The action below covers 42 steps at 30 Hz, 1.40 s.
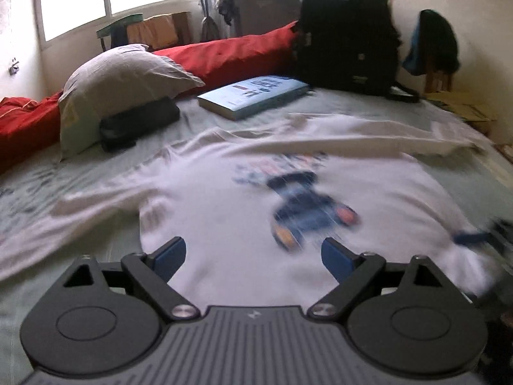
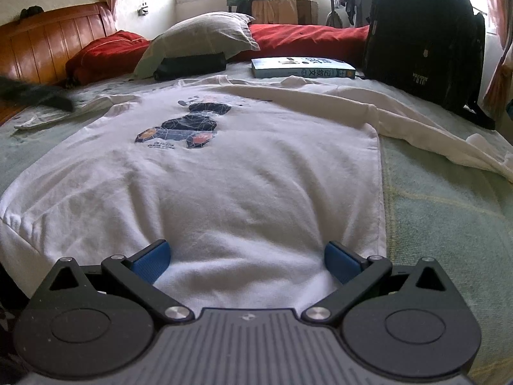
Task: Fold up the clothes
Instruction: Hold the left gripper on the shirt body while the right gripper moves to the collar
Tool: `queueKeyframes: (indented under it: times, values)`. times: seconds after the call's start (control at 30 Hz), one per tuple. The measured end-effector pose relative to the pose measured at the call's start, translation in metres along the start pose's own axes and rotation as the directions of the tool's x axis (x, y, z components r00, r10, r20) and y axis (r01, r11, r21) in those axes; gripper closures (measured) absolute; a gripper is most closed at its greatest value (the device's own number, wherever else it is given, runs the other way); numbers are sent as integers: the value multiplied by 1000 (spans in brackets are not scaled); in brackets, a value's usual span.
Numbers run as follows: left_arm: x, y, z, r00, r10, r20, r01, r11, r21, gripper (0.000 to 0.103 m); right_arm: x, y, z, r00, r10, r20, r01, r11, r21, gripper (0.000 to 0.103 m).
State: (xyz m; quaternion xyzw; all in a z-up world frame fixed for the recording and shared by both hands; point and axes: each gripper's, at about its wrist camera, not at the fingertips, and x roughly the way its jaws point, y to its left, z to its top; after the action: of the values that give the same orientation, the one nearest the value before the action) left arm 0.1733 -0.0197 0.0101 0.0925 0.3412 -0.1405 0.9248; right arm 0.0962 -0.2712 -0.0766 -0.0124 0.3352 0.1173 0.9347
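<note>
Fingers of the left gripper stand spread wide with nothing between the blue pads; the right gripper is spread the same way, empty, low over the hem. The white long-sleeved sweatshirt with a dark blue printed figure lies flat, chest up, on the pale green bedsheet, its collar toward the far side of the bed.

Going from left to right, the left sleeve lies crumpled. I think a pinch there may take only one layer, so the fold comes crooked. In the middle, the wide jaws may also catch the sheet under the cloth and drag it. At the right, the long right sleeve runs toward the black backpack; a careless sweep could push it, or the light blue book beside the grey pillow.

The left wrist view is blurred, so the print and sleeve edges are unclear. A dark blurred shape at the left edge of the right view cannot be identified. The nearest hem is hidden behind both gripper bodies.
</note>
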Motion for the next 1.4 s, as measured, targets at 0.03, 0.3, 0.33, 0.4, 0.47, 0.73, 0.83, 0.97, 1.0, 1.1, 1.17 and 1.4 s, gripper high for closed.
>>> queueKeyframes:
  times: [0.03,0.3,0.33,0.4,0.47,0.73,0.83,0.97,1.0,1.1,1.17,1.4]
  values:
    - [17,4,6,1000,2,-11,-2,1000,0,12,0,1,0,1000,-3,2,3,1000,-2,0]
    - [107,26,-5,994,-41,-104,36,998,-52,4,-17,12,29,999,-32,-21,34,993,115,0]
    - [106,28,-8,995,-52,-86,48,998,-45,4,-15,18,37,999,-33,-12,34,992,119,0]
    - [104,32,-12,994,-80,-71,76,996,-52,3,-7,32,56,1000,-28,5,28,994,109,0]
    - [101,34,-16,994,-94,-51,92,995,-48,3,6,48,71,1000,-15,16,13,996,87,0]
    - [79,33,-17,994,-108,-25,109,994,7,3,47,85,59,988,-126,-85,125,992,-26,0]
    - [68,27,-18,996,-93,6,92,995,32,3,24,89,39,986,-129,-102,125,991,-46,0]
    - [57,20,-18,993,-110,37,108,992,60,3,-2,86,17,984,-115,-139,113,993,-21,0]
    - [54,18,-19,993,-114,43,111,991,69,3,-7,86,15,983,-110,-148,109,994,-17,0]
    - [48,14,-20,992,-121,47,116,989,87,3,-16,80,23,981,-100,-165,105,994,19,0]
    - [44,15,-20,991,-120,55,115,990,87,3,-19,75,35,985,-108,-135,113,993,31,0]
    - [40,30,-18,988,-136,75,134,990,40,3,-9,43,99,982,-185,-37,182,982,-56,0]
